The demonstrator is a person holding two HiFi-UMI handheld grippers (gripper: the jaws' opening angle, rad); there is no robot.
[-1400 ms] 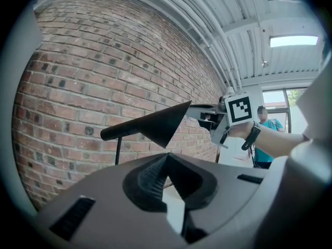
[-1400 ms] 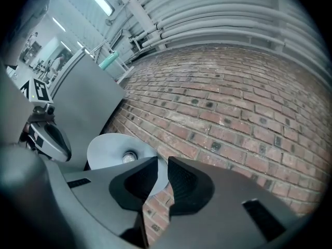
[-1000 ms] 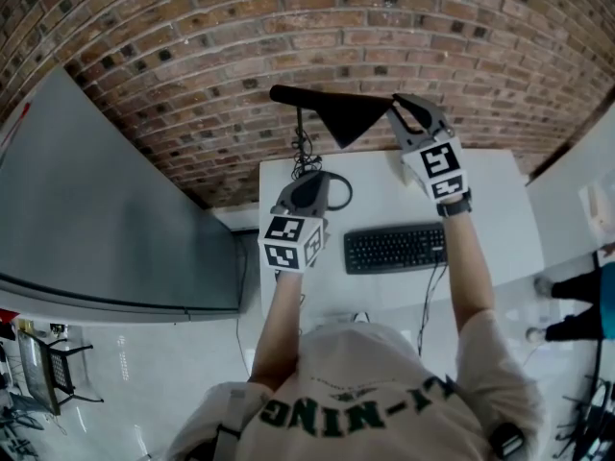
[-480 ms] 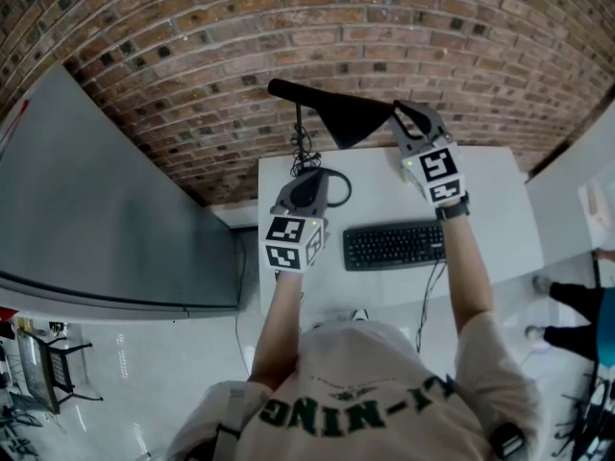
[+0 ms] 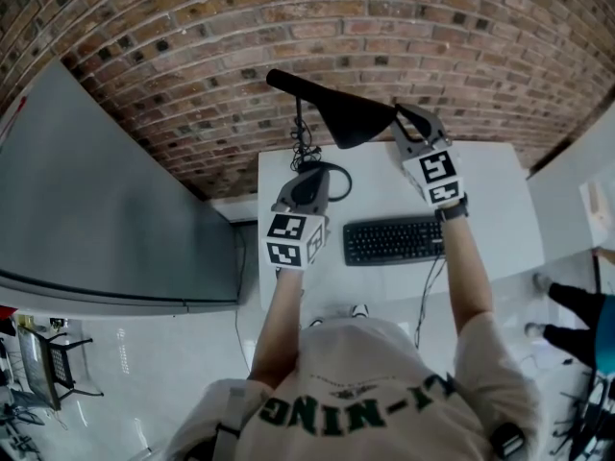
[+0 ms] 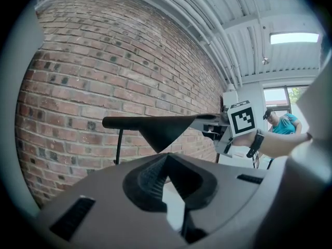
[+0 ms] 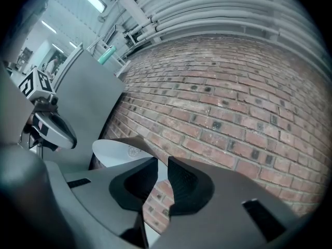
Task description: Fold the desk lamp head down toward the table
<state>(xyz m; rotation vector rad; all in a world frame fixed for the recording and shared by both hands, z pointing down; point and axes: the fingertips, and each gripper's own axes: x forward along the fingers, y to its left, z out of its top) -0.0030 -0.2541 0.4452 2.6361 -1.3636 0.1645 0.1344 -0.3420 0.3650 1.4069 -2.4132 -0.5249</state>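
The black desk lamp head (image 5: 344, 115) stands high over the white table (image 5: 490, 209) on a thin pole (image 5: 299, 134). Its white underside (image 7: 120, 151) faces the right gripper view. My right gripper (image 5: 404, 121) is shut on the head's right end, and the left gripper view shows that grip on the lamp head (image 6: 155, 124) by the right gripper (image 6: 210, 123) from the side. My left gripper (image 5: 308, 175) rests low by the lamp's round base (image 5: 335, 182); its pads (image 6: 151, 176) meet at the tip, with nothing seen between them.
A black keyboard (image 5: 394, 241) lies on the table in front of me. A brick wall (image 5: 384, 27) rises right behind the lamp. A grey panel (image 5: 106, 209) stands to the left of the table. A person (image 5: 577, 315) stands at the right.
My right gripper has sunk a little with the lamp head's right end, so the head tilts, its left end higher. The left gripper has kept still.
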